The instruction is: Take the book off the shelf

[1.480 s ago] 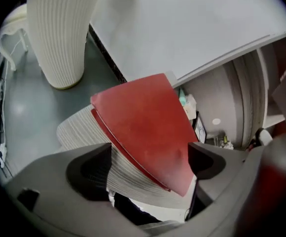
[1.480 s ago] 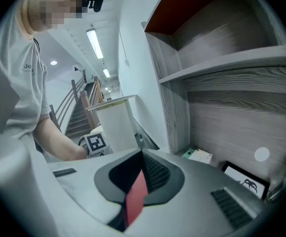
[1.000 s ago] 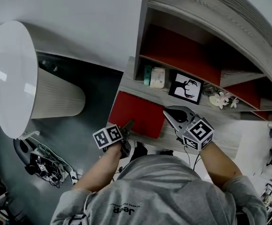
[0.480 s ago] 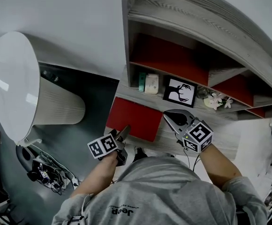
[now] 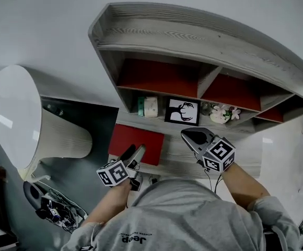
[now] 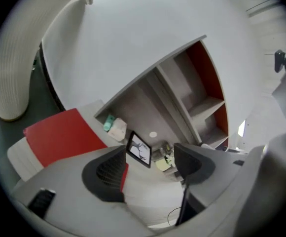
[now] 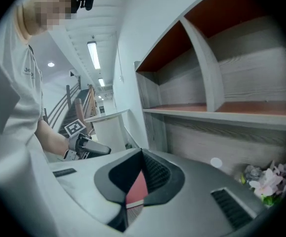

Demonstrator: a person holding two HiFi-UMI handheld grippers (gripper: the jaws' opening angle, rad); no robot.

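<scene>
1 "Jeep" shirt (image 5: 193,213), 1 red book (image 5: 133,137)

A: Book (image 5: 136,143), where?
B: Flat on the ledge (image 5: 172,149), left end, at the shelf's (image 5: 193,41) foot.
A: Behind it?
B: Bottle (image 5: 140,106) & box (image 5: 150,107), side by side by the back wall, bottle on the left.
A: Right of those?
B: Frame (image 5: 182,111), standing approx. mid-ledge. Then flowers (image 5: 222,114) further right.
A: Above?
B: Two compartments w/ a divider btwn, over that row.
A: Left of the shelf?
B: Round stand (image 5: 31,124) on the floor (image 5: 96,120), well apart from the book. Cables (image 5: 55,210) on the floor by its base, nearer side.
</scene>
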